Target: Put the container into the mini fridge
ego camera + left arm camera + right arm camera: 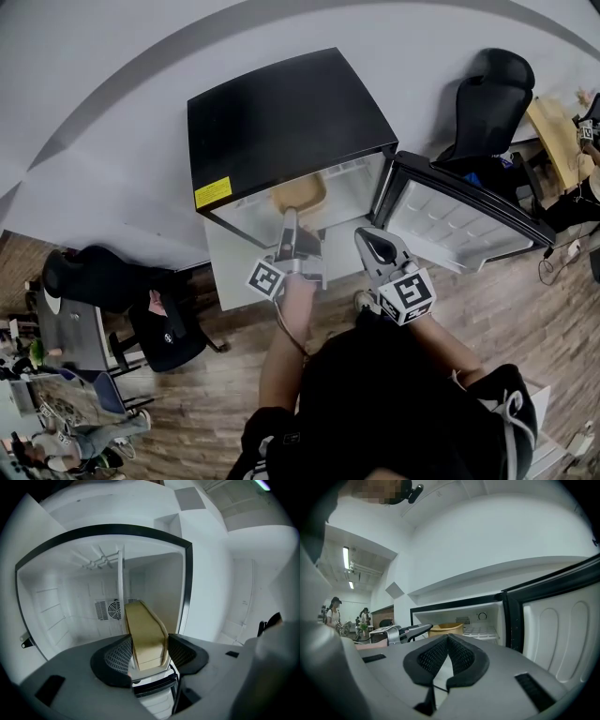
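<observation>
The mini fridge (281,112) has a smooth black top with a dull sheen, and a glossy yellow label (213,192) sits at its near left corner. Its inner walls (70,602) are smooth white plastic, as is the moulded liner of the door (459,220), which looks slightly shiny. The container (145,634) is tan and matt (plastic by the look of it, though that is not certain). The left gripper (149,640) has a matt grey plastic shell and black pads (119,656) with a fine grid texture. The right gripper (447,641) has the same finish. The floor (487,291) shows wood-grain planks with a satin surface.
</observation>
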The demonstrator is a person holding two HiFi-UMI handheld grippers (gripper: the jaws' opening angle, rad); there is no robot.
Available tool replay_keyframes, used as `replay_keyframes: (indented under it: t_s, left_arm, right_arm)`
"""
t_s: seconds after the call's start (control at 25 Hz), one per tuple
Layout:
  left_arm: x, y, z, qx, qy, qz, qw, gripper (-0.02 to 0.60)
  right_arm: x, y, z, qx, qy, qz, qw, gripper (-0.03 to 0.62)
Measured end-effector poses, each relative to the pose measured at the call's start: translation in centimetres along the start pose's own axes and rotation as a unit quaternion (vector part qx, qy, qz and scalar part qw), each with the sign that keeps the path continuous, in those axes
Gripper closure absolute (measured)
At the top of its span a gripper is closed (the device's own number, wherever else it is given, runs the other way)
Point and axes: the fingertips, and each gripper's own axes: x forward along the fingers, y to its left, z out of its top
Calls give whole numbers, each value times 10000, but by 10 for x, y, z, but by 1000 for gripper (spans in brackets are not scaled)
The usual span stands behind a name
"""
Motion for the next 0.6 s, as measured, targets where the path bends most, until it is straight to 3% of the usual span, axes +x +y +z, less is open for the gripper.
replay_keyframes:
  t_s: [0.6]
  left_arm:
    - [11,4,7,34,-74,-98,9999,328]
  right_arm:
    - [-2,-6,-1,-9,16,-28,10000,581]
